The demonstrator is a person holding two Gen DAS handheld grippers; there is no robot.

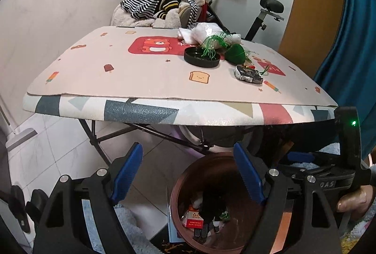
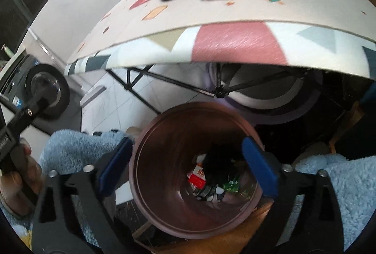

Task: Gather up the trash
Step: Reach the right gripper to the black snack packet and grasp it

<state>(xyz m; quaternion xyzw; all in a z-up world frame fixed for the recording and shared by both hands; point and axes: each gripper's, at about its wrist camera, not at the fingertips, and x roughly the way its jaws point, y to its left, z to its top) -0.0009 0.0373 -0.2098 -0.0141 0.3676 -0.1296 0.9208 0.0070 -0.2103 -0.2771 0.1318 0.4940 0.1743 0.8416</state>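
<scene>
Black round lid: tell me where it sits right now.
The black round lid lies on the table, right of centre in the left wrist view, beside the green tassel ornament and behind the crumpled wrapper.

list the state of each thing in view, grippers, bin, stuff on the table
left gripper: open, nothing between its pads
right gripper: open above the bin, holding nothing
bin: upright, no lid, trash at the bottom
black lid: lying on the table, underside up
crumpled wrapper: on the table, not yet collected
green tassel item: on the table beside the lid
</scene>
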